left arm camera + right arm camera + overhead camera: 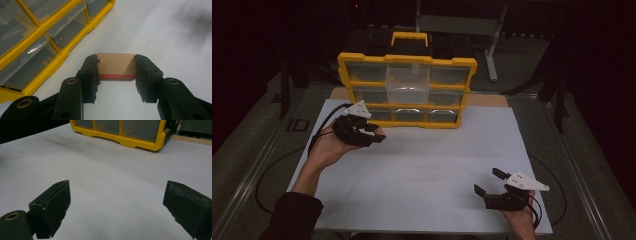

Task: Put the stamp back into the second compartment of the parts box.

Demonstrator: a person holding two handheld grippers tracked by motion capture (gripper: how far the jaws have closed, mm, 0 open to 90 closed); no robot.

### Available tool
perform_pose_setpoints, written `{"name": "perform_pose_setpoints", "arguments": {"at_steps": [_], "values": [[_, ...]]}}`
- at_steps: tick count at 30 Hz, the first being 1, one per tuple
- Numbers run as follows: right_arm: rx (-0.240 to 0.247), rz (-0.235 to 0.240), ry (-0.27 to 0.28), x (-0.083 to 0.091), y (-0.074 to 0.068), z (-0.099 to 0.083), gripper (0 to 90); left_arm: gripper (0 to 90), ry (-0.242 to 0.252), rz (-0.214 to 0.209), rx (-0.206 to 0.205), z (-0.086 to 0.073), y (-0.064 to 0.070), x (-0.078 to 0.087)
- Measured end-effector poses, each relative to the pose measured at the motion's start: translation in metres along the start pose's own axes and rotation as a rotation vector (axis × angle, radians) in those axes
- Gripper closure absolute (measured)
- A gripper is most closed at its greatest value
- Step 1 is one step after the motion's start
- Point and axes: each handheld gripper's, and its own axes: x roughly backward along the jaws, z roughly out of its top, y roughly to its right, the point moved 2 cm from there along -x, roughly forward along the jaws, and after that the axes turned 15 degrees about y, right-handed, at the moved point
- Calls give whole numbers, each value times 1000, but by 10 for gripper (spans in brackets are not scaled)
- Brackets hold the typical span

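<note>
My left gripper (116,70) is shut on a small wooden block (116,65) with a red stripe along its lower edge; both jaws press its sides. In the high view this left gripper (371,134) hovers over the white sheet just in front of the yellow organizer box (407,90), near its lower left corner. The organizer's clear drawers (32,60) pass along the left of the left gripper view. My right gripper (490,182) stands open near the table's front right, jaws wide apart and nothing between them, seen again as the right gripper (117,202) above bare sheet.
A white sheet (427,170) covers the table. The yellow organizer (140,135) stands upright at the back with a yellow handle (410,38) on top. A grey metal stand (492,45) is behind it. Cables (319,131) trail from both grippers.
</note>
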Motion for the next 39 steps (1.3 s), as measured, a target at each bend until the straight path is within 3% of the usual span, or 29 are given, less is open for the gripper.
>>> {"name": "perform_pose_setpoints", "arguments": {"at_steps": [22, 39], "values": [[2, 0, 2, 0, 0, 0, 72, 562, 13, 41, -29, 25, -13, 15], [1, 1, 1, 0, 0, 0, 72, 562, 41, 64, -22, 42, -29, 25]]}}
